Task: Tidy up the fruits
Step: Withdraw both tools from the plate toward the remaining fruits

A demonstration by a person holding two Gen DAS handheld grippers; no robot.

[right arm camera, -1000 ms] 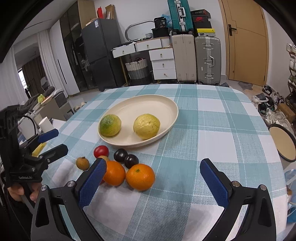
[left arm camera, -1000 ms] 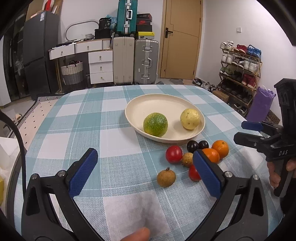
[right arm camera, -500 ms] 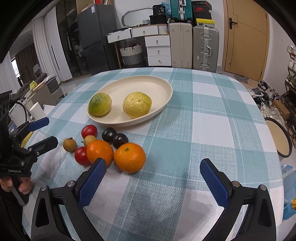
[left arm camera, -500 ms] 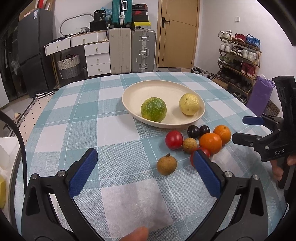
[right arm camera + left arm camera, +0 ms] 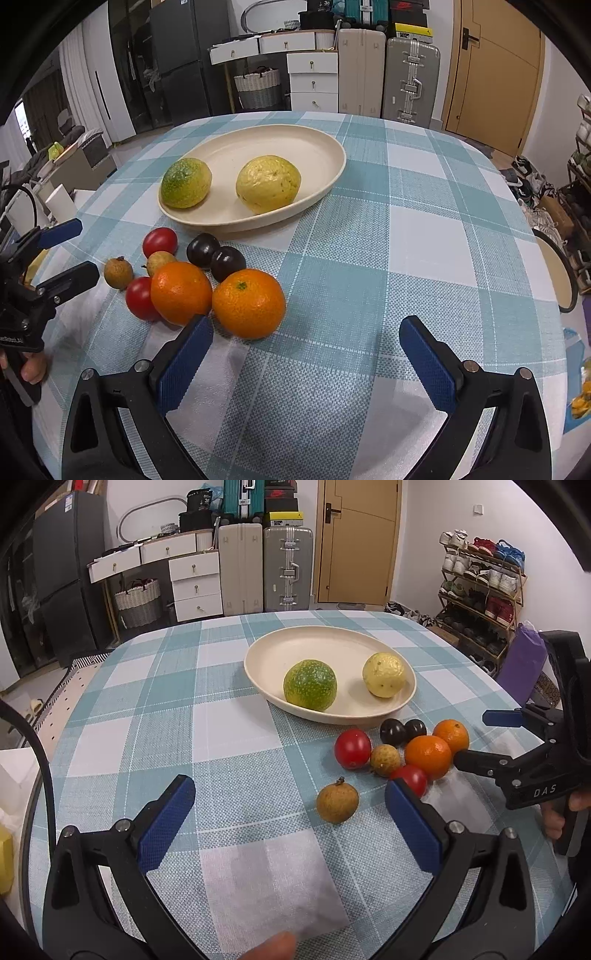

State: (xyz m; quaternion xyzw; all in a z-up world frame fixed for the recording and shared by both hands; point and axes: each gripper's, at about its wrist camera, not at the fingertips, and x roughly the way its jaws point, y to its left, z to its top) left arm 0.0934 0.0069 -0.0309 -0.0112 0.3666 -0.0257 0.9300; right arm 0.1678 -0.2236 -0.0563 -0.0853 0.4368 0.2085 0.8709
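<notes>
A cream oval plate (image 5: pixel 273 653) (image 5: pixel 317 147) holds a green fruit (image 5: pixel 309 685) (image 5: pixel 185 182) and a yellow fruit (image 5: pixel 383 674) (image 5: pixel 268 183). In front of it lie two oranges (image 5: pixel 248 303) (image 5: pixel 181 292), two red tomatoes (image 5: pixel 352 748) (image 5: pixel 410 777), two dark plums (image 5: pixel 202 250) and two brown longans (image 5: pixel 337 801) (image 5: pixel 385 760). My left gripper (image 5: pixel 291 823) is open and empty, just short of the nearest longan. My right gripper (image 5: pixel 306 358) is open and empty, with its left fingertip beside the oranges; it also shows in the left wrist view (image 5: pixel 480 738).
The fruit sits on a round table with a teal checked cloth (image 5: pixel 166 709). A shoe rack (image 5: pixel 480 594) stands to the right. Suitcases (image 5: pixel 266 568) and white drawers (image 5: pixel 192 583) stand behind the table. A round stool (image 5: pixel 554 273) is at the table's right edge.
Both grippers have moved forward and lower toward the fruit cluster, so the fruits look closer. Both stay open. No fruit has moved.
</notes>
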